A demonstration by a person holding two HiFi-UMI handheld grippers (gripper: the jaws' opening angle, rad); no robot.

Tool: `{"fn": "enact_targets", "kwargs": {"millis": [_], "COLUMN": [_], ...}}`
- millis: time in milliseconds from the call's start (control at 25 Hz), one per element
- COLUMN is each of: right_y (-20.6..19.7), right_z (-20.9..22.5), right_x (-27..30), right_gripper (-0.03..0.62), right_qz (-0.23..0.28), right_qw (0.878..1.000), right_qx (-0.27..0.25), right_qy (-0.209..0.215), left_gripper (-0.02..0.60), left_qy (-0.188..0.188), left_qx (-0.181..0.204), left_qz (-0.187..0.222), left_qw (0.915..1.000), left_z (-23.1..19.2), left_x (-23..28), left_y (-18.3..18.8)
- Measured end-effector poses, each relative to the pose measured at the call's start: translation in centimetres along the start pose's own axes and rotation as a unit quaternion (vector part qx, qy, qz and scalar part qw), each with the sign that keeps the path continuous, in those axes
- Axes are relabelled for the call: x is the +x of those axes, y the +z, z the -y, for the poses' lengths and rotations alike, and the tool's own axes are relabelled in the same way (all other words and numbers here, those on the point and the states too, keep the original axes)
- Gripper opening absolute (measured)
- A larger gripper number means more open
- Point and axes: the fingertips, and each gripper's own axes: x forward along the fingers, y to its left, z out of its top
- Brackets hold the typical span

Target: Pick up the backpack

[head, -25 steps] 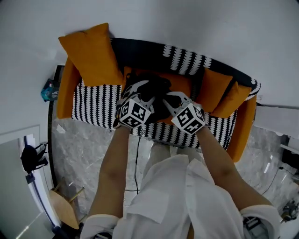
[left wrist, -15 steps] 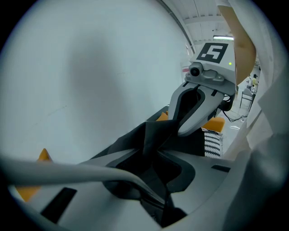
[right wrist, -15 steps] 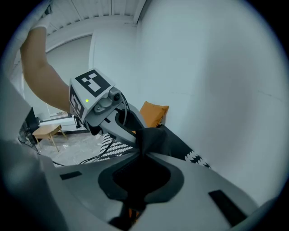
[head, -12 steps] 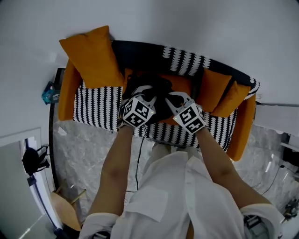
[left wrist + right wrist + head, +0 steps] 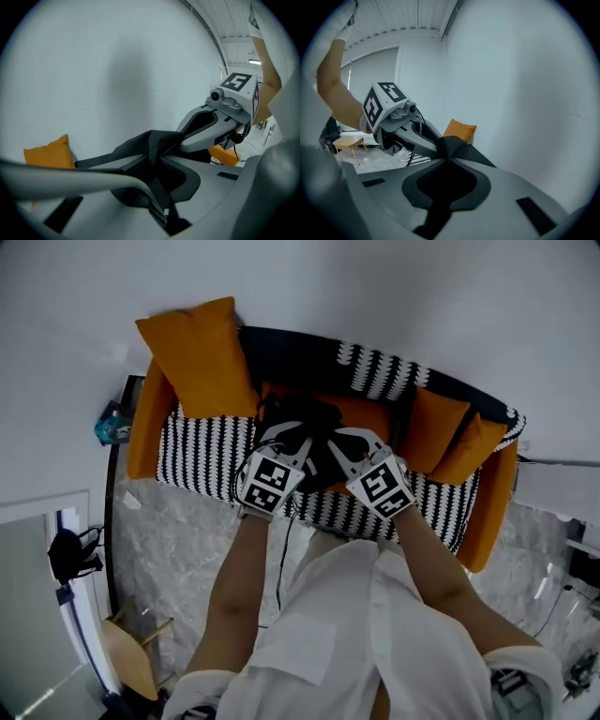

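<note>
Left tool (image 5: 286, 435) jaws, wide before, now closing on the backpack strap (image 5: 140, 146).

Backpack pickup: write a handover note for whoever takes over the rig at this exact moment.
Left gripper: jaws closing on a black strap of the backpack, with the strap pinched between them.
Right gripper: shut on black fabric of the backpack.
Backpack: on the sofa seat among orange cushions, with both grippers side by side at its top.
Done: both grips are on.
Left: lift it clear of the sofa. Whether it has left the seat cannot be told.
</note>
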Motion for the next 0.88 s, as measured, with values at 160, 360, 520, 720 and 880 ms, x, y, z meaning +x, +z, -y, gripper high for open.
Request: {"fn": "enact_targets", "kwargs": {"millis": [160,360,520,720,880], "right_y": [2.5,5.3,7.7,10.4,12.0], "right_z": [-0.1,1.5,3.2,4.5,5.4], "right_x": [-1.2,-4.0,-7.4,-12.1,-15.4], "right_gripper": [0.034,0.034,0.034,0.034,0.034], "right_qz": [0.012,0.030,0.056,0.090,0.123], "right_qw": [0.999,0.994,0.990,0.986,0.983], "right_qx": [-0.052,-0.101,-0.116,-0.115,-0.096], "right_qy": [-0.006,-0.035,-0.063,-0.086,-0.098], "left_gripper": [0.061,0.057,0.055,0.055,0.055], "left_qy": [0.013,0.015,0.007,-0.004,-0.003], "left_qx": [-0.029,-0.054,-0.052,-0.030,0.011], "left_qz": [0.025,0.062,0.093,0.123,0.143], "left_qw": [0.9992,0.9965,0.9943,0.9919,0.9897], "left_z": [0.3,2.0,3.8,6.2,7.8], "left_x": [-2.1,-3.5,-4.2,-5.5,-6.4], "left_y": [1.5,5.1,9.3,14.4,17.8]}}
